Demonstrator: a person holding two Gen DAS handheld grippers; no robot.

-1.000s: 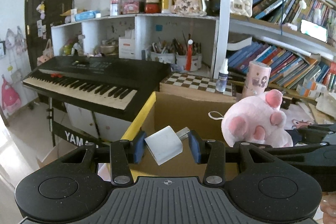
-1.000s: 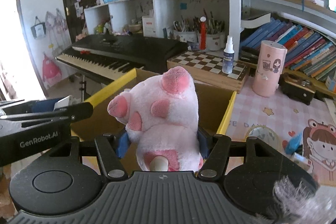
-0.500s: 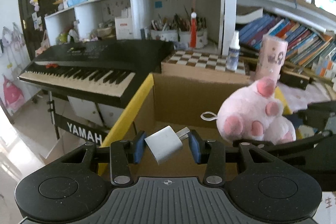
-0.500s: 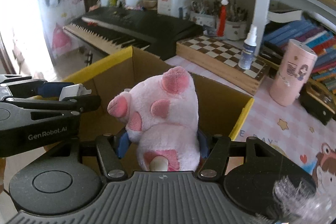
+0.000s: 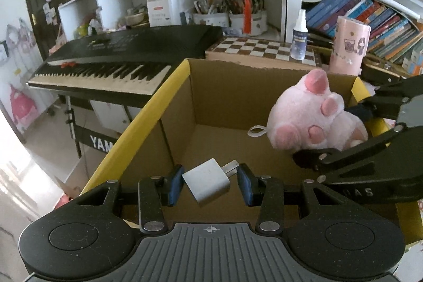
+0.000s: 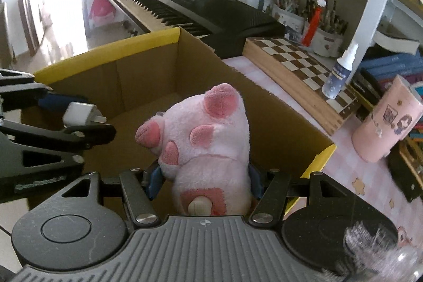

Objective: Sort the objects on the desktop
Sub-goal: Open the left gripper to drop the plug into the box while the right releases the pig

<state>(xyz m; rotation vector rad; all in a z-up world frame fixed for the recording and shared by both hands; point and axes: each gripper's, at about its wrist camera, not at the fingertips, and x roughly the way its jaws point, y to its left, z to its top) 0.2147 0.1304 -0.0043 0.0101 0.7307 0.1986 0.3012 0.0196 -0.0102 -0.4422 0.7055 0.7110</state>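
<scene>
Black ribbed gripper body [image 5: 210, 184], silver screws, blue-padded fingers [image 5: 176, 185], white lettering.

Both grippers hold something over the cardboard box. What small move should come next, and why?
Probably open both and let go. The left gripper holds the white charger and the right gripper holds the pink plush paw, both hanging inside the cardboard box, above its bare bottom.
</scene>
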